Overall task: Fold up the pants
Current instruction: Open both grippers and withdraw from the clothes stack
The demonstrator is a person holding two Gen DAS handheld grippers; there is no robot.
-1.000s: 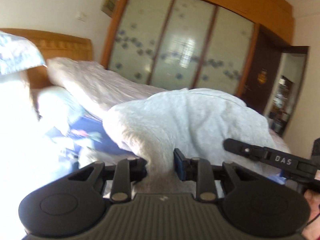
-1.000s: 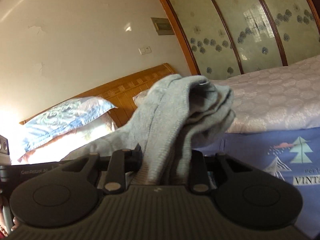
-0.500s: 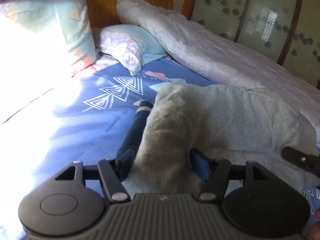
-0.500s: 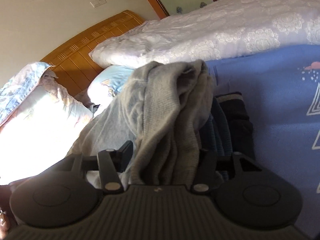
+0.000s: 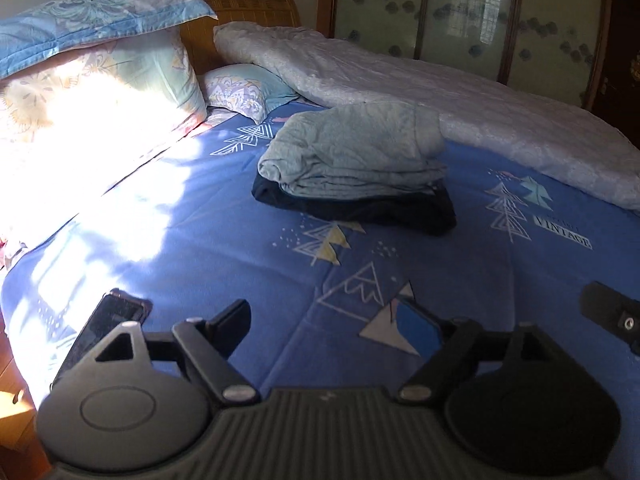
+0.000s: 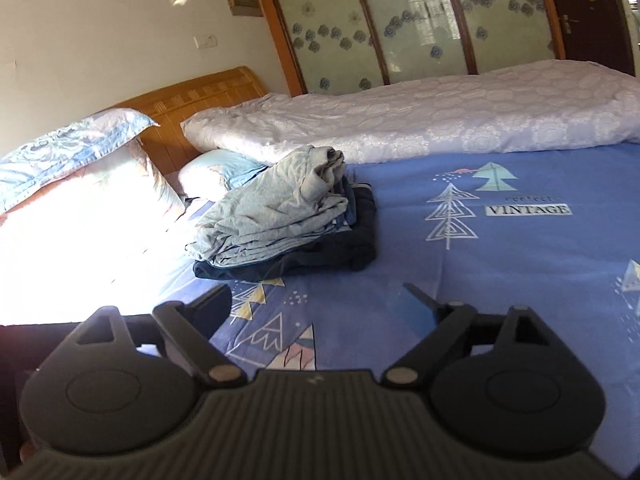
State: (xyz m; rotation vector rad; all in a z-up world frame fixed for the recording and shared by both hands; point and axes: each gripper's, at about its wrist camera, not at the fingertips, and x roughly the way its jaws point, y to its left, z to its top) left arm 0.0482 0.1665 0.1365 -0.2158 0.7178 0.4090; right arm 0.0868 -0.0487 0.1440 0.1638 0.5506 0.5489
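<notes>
Folded grey pants (image 5: 352, 156) (image 6: 272, 212) lie on top of a folded dark navy garment (image 5: 368, 208) (image 6: 320, 256) on the blue patterned bedsheet (image 5: 400, 272). My left gripper (image 5: 332, 324) is well short of the stack, its jaws opening wide, with only sheet between them. My right gripper (image 6: 320, 304) likewise hangs back from the stack, jaws opening, nothing held. One finger of the right gripper (image 5: 612, 316) shows at the right edge of the left wrist view.
A dark phone (image 5: 108, 320) lies on the sheet near my left finger. Pillows (image 5: 92, 72) (image 6: 72, 152) lean on the wooden headboard (image 6: 200, 100). A rolled pale quilt (image 5: 440, 96) (image 6: 420, 120) runs along the far side, before a wardrobe (image 6: 400, 20).
Both grippers let go of the grey pants, which now rest on the dark garment. Both pulled back and dropped lower, jaws spread from gripping to wide apart.
</notes>
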